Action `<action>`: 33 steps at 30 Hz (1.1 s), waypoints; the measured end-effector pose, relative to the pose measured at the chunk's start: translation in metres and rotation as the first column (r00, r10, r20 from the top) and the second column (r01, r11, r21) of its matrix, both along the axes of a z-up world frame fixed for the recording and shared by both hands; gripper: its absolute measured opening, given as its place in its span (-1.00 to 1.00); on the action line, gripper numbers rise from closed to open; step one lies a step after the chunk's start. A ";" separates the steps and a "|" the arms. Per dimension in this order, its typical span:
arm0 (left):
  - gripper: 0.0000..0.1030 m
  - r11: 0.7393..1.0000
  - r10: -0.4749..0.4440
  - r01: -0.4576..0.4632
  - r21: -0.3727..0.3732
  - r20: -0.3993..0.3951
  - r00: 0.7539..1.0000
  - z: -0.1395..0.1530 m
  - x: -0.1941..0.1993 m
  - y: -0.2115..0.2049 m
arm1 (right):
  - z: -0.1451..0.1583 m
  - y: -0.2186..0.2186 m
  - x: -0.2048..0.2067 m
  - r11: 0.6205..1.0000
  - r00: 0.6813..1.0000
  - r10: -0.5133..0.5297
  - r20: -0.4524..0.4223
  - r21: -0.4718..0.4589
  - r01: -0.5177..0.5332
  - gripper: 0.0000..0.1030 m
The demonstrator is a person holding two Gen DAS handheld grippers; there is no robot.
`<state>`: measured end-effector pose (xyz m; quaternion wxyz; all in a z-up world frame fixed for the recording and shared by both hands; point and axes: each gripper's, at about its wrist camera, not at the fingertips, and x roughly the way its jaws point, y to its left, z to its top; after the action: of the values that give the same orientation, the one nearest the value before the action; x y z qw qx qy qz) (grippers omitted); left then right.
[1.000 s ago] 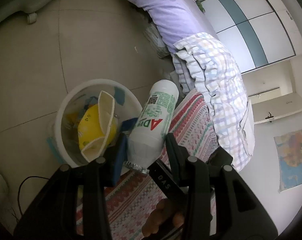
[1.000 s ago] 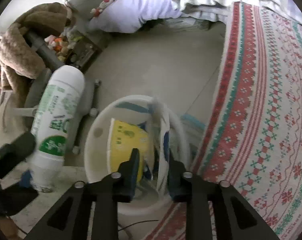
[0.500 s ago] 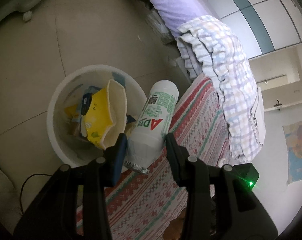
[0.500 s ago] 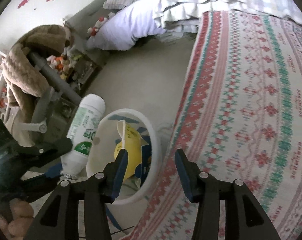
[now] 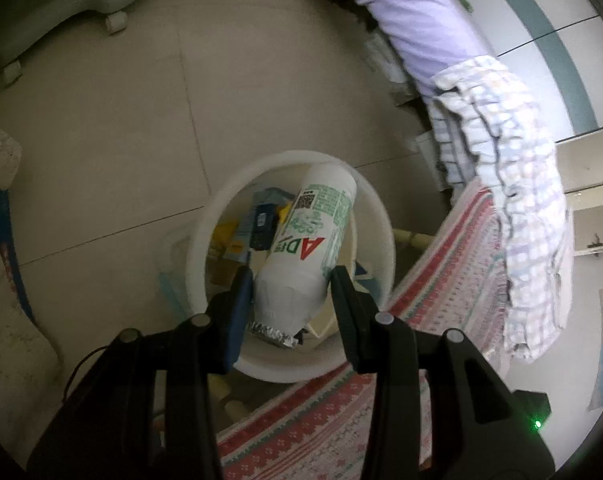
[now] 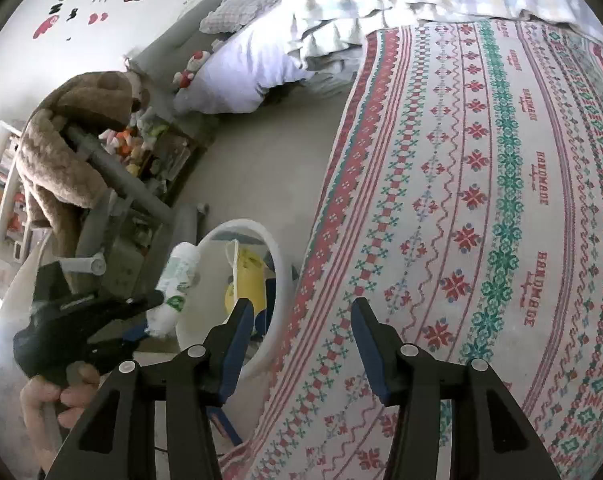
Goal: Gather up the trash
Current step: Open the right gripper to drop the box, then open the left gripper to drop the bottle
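Left gripper (image 5: 293, 286) is clamped on the bottle (image 5: 309, 252) near its foil-capped end, right over the bin (image 5: 375, 216). Looks light, slick plastic. Your right gripper (image 6: 301, 320) is spread apart, empty.

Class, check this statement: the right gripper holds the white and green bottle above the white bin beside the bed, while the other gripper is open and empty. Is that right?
Not quite: the left gripper holds the white and green bottle above the white bin, as the left wrist view shows. The right gripper is the open, empty one. The rest stands.
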<state>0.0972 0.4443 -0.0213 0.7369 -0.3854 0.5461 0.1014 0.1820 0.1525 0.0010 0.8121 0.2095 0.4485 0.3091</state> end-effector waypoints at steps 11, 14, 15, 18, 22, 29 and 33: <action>-0.18 0.999 0.037 -0.037 -0.006 -0.044 0.998 -0.008 -0.001 0.004 | 0.003 -0.010 -0.006 1.000 1.000 -0.003 0.008 0.009 0.003 0.01; -0.18 0.999 0.041 -0.039 0.031 -0.054 0.998 -0.006 -0.002 0.003 | 0.002 -0.010 -0.006 1.000 1.000 -0.001 0.005 0.014 0.001 0.01; -0.18 0.998 0.043 -0.040 0.041 -0.060 0.997 -0.007 -0.001 0.003 | 0.002 -0.009 -0.006 1.000 1.000 -0.001 0.003 0.017 0.001 0.01; -0.18 0.997 0.059 -0.054 0.056 -0.076 0.995 -0.012 0.001 0.003 | 0.002 -0.005 -0.009 1.000 1.000 0.004 -0.005 0.027 -0.004 0.01; -0.18 0.997 0.072 -0.069 0.034 -0.095 0.993 -0.015 0.003 0.001 | 0.007 0.000 -0.015 0.999 1.000 0.020 0.005 0.026 -0.020 0.01; -0.17 0.995 0.081 -0.075 0.065 -0.083 0.993 -0.007 -0.001 0.002 | 0.009 -0.002 -0.017 0.999 1.000 0.015 0.011 0.030 -0.015 0.04; -0.17 0.994 0.103 -0.100 0.041 -0.064 0.993 -0.003 -0.007 0.005 | 0.010 -0.006 -0.020 0.999 1.000 0.016 0.013 0.033 -0.017 0.05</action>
<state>0.0900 0.4498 -0.0246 0.7195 -0.3952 0.5477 0.1616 0.1624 0.1463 0.0106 0.8088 0.2173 0.4397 0.3246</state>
